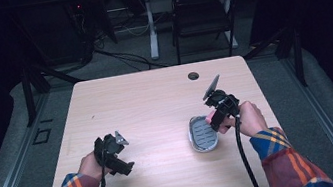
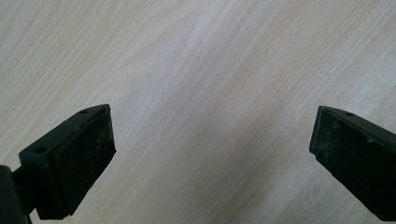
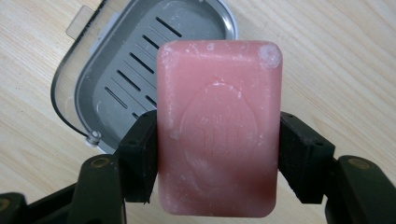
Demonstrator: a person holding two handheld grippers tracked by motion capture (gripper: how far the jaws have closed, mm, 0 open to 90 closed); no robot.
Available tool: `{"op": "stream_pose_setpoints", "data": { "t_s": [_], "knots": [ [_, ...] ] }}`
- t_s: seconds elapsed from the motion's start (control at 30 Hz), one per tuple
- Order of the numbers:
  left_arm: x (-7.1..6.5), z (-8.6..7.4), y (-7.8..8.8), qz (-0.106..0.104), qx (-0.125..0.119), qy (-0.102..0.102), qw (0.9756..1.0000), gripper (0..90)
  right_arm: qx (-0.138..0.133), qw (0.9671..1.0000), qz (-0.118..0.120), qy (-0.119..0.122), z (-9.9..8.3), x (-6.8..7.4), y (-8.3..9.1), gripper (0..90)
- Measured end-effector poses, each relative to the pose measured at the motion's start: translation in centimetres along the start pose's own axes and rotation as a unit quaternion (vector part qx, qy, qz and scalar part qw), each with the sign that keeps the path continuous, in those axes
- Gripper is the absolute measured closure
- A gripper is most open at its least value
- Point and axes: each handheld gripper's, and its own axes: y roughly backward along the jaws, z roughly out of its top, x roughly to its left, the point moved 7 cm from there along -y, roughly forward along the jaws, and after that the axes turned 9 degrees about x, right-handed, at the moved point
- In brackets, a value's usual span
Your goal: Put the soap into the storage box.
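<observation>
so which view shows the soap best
The right gripper view: the soap sits close up, clamped between the right gripper jaws. In the high view it's a pink sliver by the dish.

- A black folding chair (image 1: 202, 12) stands on the floor beyond the table's far edge.
- Dark cables (image 1: 123, 57) trail across the grey floor near it.

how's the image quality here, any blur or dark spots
High view: the table is evenly lit, the room behind very dark. Left gripper view: wood grain is fairly sharp, the near left gripper soft. Right gripper view: the pink soap is sharp enough to show its stamp, with the grey soap dish clear behind it.
</observation>
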Motion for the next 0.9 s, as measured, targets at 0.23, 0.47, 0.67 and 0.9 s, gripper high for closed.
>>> {"op": "stream_pose_setpoints", "data": {
  "t_s": [0.23, 0.47, 0.67, 0.9],
  "knots": [
    [0.0, 0.0, 0.0, -0.001, 0.000, 0.000, 1.0000, 0.0, -0.001, 1.0000, 0.000, -0.003, 1.0, 0.6, -0.7, 36.8],
    [0.0, 0.0, 0.0, -0.001, 0.001, -0.002, 1.0000, 0.0, 0.016, 0.9998, -0.004, 0.006, 1.7, 1.0, -0.7, 36.8],
    [0.0, 0.0, 0.0, 0.000, 0.001, -0.003, 1.0000, 0.0, 0.020, 0.9998, -0.007, 0.004, 2.2, 1.4, -1.0, 36.8],
    [0.0, 0.0, 0.0, -0.001, 0.002, -0.003, 1.0000, 0.0, 0.027, 0.9996, -0.011, 0.000, 2.8, 1.9, -1.4, 36.8]
  ]
}}
